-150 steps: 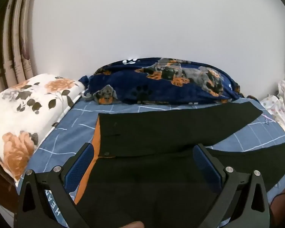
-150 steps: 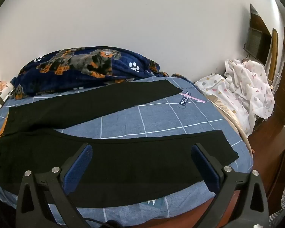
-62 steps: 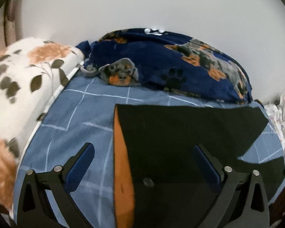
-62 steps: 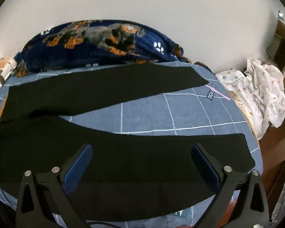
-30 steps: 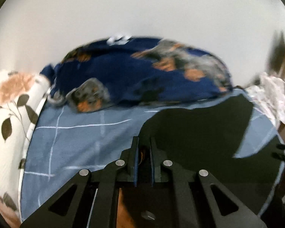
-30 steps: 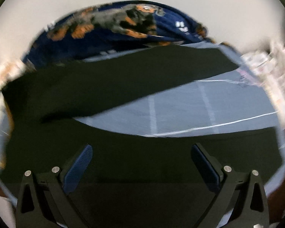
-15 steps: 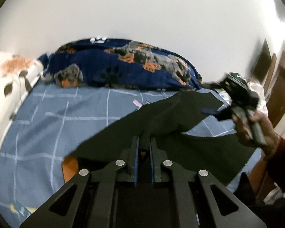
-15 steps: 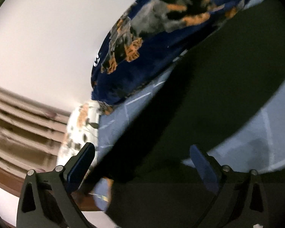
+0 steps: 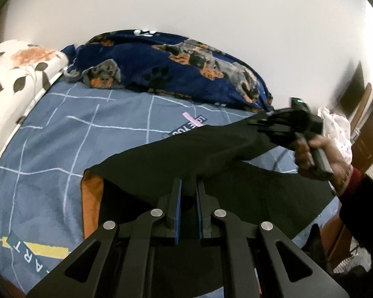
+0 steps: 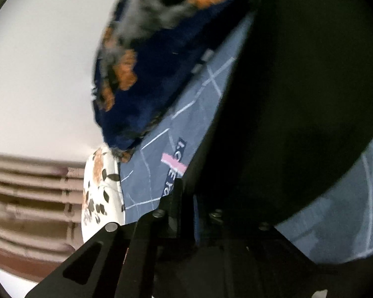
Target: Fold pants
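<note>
You have one pair of black pants (image 9: 206, 149) across the frame's centre, on the blue checked bed (image 9: 69, 134); your left gripper (image 9: 186, 193) pinches its near fold at lower centre; your right gripper (image 9: 263, 124), at right, clamps one leg's end; one dog-print blanket (image 9: 176, 64) lies behind, one floral pillow (image 9: 15, 74) upper left.

black fingers (image 9: 172, 203) with blue pads, dark red cuff (image 9: 355, 177).

I see a bed (image 9: 62, 134) under a blue sheet with a white grid and printed labels. Navy dog-print blanket (image 9: 166, 67) heaped at the wall. Floral white pillow (image 9: 15, 74) on the left edge. Ribbed brown curtain (image 10: 27, 198) beyond it. White patterned cloth (image 9: 335, 129) far right.
</note>
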`<state>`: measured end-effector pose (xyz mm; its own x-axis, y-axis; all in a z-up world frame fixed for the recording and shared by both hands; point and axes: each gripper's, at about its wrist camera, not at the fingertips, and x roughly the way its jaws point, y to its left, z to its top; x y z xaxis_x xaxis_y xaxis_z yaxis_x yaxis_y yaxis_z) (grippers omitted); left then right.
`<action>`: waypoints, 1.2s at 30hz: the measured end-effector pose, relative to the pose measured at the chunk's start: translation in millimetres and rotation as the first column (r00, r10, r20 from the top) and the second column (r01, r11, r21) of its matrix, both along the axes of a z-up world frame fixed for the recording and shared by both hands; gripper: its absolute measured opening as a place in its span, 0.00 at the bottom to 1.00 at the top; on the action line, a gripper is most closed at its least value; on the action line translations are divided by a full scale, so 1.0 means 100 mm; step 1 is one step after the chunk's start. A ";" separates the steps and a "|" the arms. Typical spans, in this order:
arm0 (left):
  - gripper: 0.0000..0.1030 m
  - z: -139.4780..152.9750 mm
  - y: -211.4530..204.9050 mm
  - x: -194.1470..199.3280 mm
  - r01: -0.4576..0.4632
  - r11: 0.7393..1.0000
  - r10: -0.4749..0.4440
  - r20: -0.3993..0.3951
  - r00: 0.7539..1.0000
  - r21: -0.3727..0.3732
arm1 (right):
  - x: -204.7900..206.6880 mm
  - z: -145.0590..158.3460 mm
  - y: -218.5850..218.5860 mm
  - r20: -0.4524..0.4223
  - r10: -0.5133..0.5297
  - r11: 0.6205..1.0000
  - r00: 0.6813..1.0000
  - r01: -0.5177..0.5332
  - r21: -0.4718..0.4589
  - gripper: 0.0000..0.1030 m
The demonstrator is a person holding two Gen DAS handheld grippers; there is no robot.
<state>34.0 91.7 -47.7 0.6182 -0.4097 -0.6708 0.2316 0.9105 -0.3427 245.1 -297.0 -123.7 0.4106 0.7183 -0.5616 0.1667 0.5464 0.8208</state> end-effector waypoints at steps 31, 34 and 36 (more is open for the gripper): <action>0.14 -0.11 0.10 -0.35 0.002 0.998 0.004 -0.093 0.996 0.059 | -1.20 -0.14 -0.77 0.054 -0.110 0.989 0.992 0.103 0.109 0.58; 0.14 -0.08 0.10 -0.34 0.001 0.998 0.005 -0.095 0.995 0.056 | -1.00 -0.26 -0.79 0.016 -0.136 0.982 0.991 0.133 0.133 0.58; 0.14 -0.09 0.11 -0.32 0.001 0.999 0.004 -0.104 0.995 0.053 | -0.90 -0.33 -0.80 -0.009 -0.152 0.974 0.988 0.151 0.168 0.58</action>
